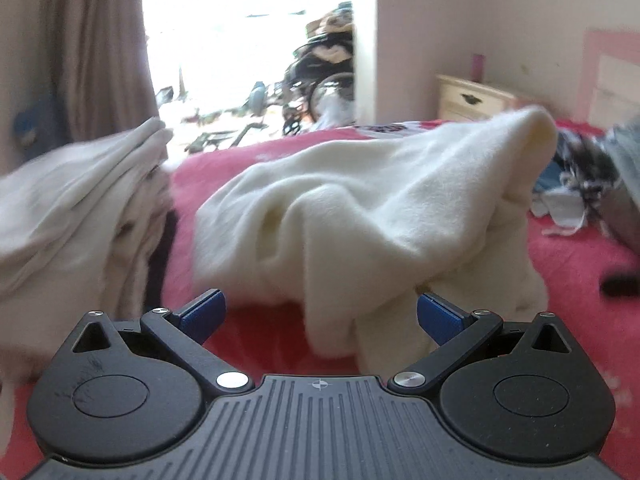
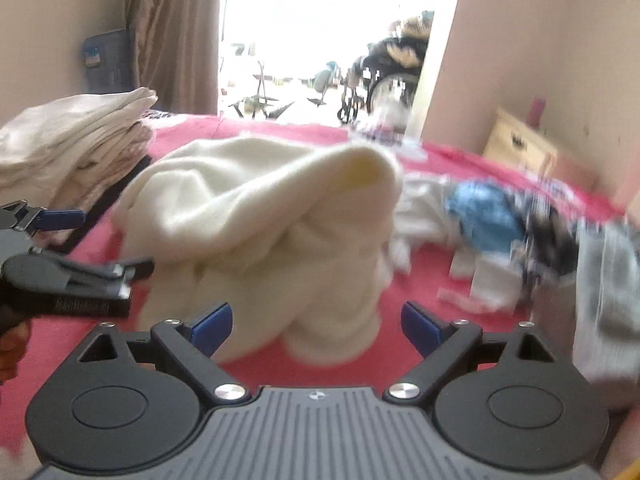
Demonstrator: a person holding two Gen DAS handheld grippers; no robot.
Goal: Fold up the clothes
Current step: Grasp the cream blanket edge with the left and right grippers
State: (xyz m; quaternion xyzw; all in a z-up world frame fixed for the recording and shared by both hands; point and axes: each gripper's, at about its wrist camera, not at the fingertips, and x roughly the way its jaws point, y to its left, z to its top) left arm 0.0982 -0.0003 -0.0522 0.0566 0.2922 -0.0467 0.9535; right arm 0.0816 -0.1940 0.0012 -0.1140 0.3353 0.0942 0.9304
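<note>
A crumpled cream fleece garment (image 1: 360, 208) lies in a heap on the red bedspread (image 1: 248, 176). My left gripper (image 1: 320, 314) is open, and a drooping fold of the garment reaches down between its blue pads (image 1: 204, 312). In the right wrist view the same garment (image 2: 272, 208) lies just ahead of my open right gripper (image 2: 316, 328), which has nothing between its fingers. The left gripper (image 2: 108, 240) shows at the left edge there, open, with its lower finger touching the garment's left edge.
A stack of folded pale clothes (image 2: 68, 148) stands on the bed at the left. A pile of unfolded blue, white and dark clothes (image 2: 500, 232) and a grey garment (image 2: 608, 300) lie at the right. Behind are a wooden nightstand (image 2: 520, 144) and a curtain (image 2: 172, 32).
</note>
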